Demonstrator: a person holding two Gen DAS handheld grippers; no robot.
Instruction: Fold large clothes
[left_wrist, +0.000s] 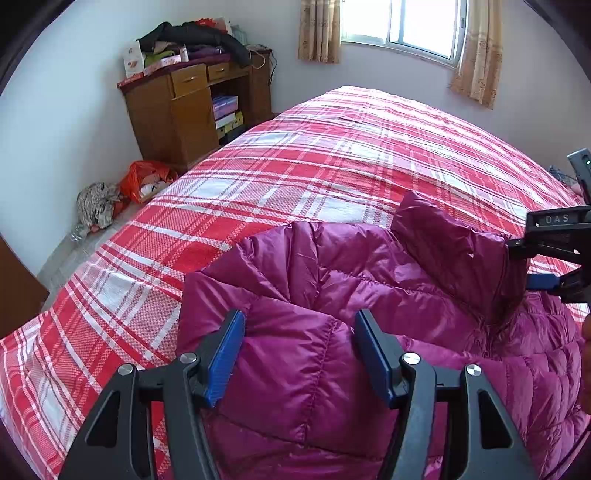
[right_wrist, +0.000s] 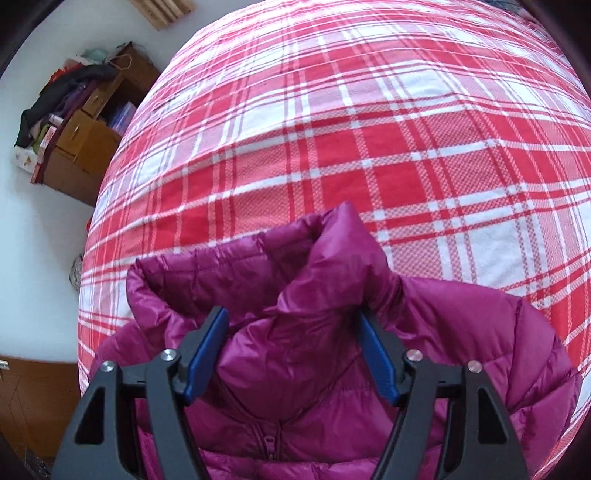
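Glossy quilted magenta jacket (left_wrist: 332, 295) puffs on woven plaid bedspread (left_wrist: 258, 177), gripped by both left tongs (left_wrist: 299, 354) and right tongs (right_wrist: 291, 354).

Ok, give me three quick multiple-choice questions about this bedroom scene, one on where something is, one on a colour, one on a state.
1. Where does the jacket lie?
A. On the bed
B. On the floor
C. On the cabinet

2. What colour is the jacket?
A. Black
B. Magenta
C. Green

3. How is the jacket's zipper?
A. Fully open
B. Torn off
C. Closed where visible

Answers: 1 A, it rests on the plaid bedspread; 2 B, its quilted shell is magenta; 3 C, the right wrist view shows the teeth joined.
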